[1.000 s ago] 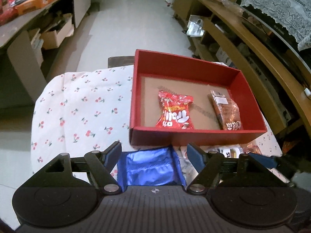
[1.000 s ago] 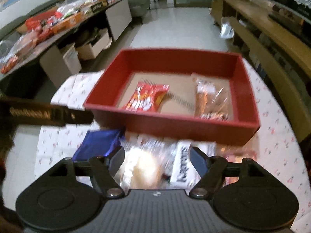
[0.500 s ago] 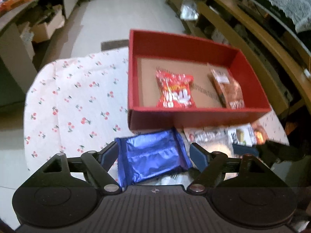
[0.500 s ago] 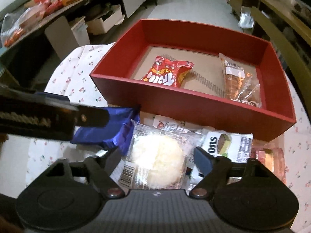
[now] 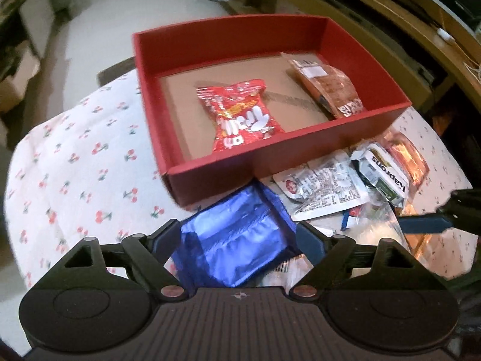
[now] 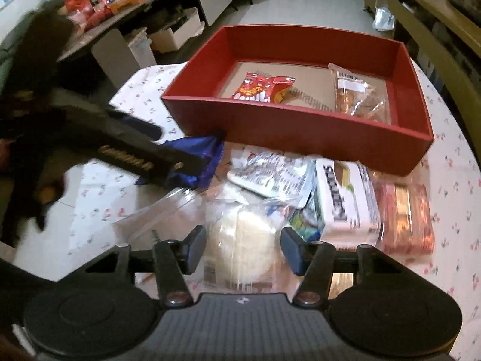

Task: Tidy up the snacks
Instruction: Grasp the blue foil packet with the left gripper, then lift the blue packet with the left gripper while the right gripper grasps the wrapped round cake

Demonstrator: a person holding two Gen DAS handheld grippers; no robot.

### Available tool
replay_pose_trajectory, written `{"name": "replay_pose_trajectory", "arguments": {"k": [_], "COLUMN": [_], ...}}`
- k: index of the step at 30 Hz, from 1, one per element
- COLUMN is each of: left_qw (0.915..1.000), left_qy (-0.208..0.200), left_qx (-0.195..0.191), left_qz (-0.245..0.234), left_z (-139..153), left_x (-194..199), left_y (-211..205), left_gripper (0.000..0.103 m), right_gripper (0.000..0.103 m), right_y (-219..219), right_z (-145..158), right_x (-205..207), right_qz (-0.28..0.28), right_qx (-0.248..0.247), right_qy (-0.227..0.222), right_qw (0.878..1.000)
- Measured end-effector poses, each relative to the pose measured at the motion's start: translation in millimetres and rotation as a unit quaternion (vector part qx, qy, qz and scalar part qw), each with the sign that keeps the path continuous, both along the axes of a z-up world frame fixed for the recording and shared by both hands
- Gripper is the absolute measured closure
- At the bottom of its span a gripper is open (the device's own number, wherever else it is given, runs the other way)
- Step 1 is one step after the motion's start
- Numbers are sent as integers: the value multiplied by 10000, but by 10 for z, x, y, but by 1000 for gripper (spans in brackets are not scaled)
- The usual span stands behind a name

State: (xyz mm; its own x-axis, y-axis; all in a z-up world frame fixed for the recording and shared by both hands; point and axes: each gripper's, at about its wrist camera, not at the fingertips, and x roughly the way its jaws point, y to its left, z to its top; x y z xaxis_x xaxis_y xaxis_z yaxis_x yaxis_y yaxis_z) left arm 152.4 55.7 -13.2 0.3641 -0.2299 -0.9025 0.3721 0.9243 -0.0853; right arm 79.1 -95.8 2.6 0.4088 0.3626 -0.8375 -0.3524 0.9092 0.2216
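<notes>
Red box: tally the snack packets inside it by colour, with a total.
Inside the red box:
Red packet: 1
Clear packet with orange-brown contents: 1
Total: 2

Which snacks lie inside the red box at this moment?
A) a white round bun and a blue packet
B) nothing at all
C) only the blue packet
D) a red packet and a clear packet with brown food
D: the red box holds a red packet and a clear packet; the blue packet sits outside, between the left gripper's fingers.
</notes>
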Motion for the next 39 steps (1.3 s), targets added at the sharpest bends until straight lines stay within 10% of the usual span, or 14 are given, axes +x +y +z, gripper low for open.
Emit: {"name": "replay_pose_trajectory", "arguments": {"k": [18, 25, 33, 39], "left_qw": [9972, 9922, 9538, 9447], "left_qy": [476, 162, 143, 504], "left_qx": [85, 569, 1142, 960], "left_qz": [-576, -1102, -2775, -3094], "left_z": [-13, 71, -72, -275], "left_x": [-499, -585, -408, -232], "left_y": [-149, -253, -386, -300], "left_gripper": [18, 15, 12, 3], "right_gripper": [47, 29, 21, 21], "right_y": [-73, -53, 116, 107], "right_z": [-44, -71, -173, -268], "right_x": [-103, -157, -156, -29], "right_qz": [134, 279, 860, 869], "right_qx": [-206, -310, -465, -444], "right_qy": [203, 269, 340, 543], "right_qw": [9995, 9988, 9946, 9937]}}
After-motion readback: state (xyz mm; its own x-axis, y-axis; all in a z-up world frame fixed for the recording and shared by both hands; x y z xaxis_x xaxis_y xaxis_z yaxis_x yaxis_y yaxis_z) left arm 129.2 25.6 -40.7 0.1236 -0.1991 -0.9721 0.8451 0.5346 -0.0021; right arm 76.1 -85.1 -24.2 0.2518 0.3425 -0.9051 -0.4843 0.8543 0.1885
